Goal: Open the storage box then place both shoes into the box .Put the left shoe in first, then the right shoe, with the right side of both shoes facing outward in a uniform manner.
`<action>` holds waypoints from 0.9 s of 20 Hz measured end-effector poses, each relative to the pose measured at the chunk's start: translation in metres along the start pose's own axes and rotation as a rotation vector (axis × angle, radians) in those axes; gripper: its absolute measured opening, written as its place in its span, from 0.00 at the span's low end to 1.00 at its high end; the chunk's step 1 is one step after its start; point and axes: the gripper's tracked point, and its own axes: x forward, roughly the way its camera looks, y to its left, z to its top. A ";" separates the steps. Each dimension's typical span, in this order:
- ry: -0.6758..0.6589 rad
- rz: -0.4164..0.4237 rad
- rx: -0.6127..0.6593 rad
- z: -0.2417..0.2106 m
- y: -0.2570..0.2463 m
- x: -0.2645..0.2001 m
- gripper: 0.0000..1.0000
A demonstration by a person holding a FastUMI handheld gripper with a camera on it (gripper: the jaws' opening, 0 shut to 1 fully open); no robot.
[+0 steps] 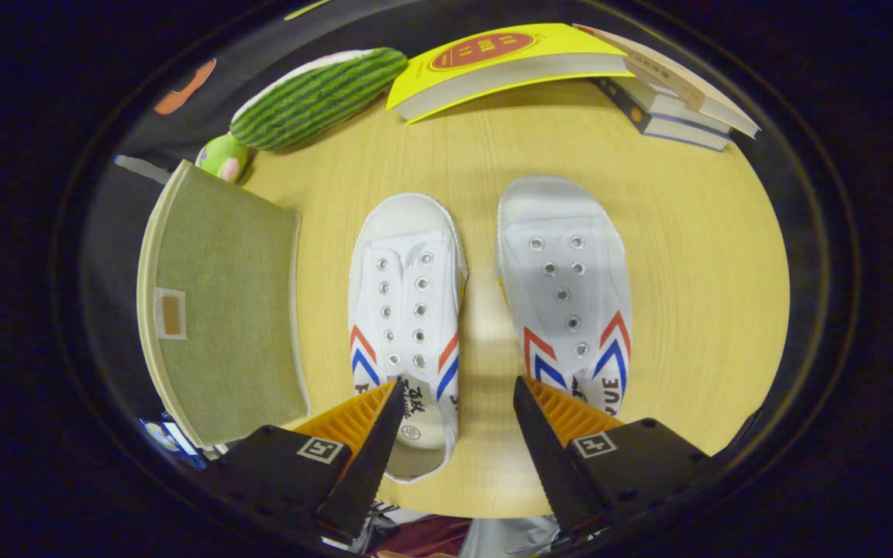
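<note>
- Two-finger gripper [458, 422]: fingers spread wide, holding nothing.
- Closed olive fabric storage box [222, 306] lies ~10 o'clock of fingers, long axis 12–6.
- White canvas shoes: left shoe [408, 310], right shoe [567, 283], toes to 12.

We see the gripper [458, 391] with fingers spread apart above two white shoes: left shoe [408, 310], right shoe [567, 287]. The closed storage box [222, 302] lies beside the left shoe.

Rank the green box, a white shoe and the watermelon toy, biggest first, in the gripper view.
1. Green box.
2. White shoe, though close to the camera.
3. Watermelon toy, farther off, so unsure.
The gripper jaws stand open.
</note>
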 end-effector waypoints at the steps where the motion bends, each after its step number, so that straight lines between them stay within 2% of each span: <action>1: 0.034 0.003 -0.010 -0.004 0.002 0.007 0.86; 2: 0.046 0.007 -0.020 -0.006 0.005 0.014 0.81; 6: 0.028 0.069 -0.041 -0.001 0.015 0.021 0.32; 7: 0.018 0.077 -0.052 0.000 0.015 0.020 0.24; 8: 0.005 0.088 -0.059 0.001 0.014 0.017 0.22; 11: -0.063 0.137 -0.022 0.001 0.012 0.013 0.06; 13: -0.090 0.182 -0.011 -0.002 0.016 0.006 0.06; 18: -0.177 0.150 -0.028 0.009 0.017 -0.017 0.06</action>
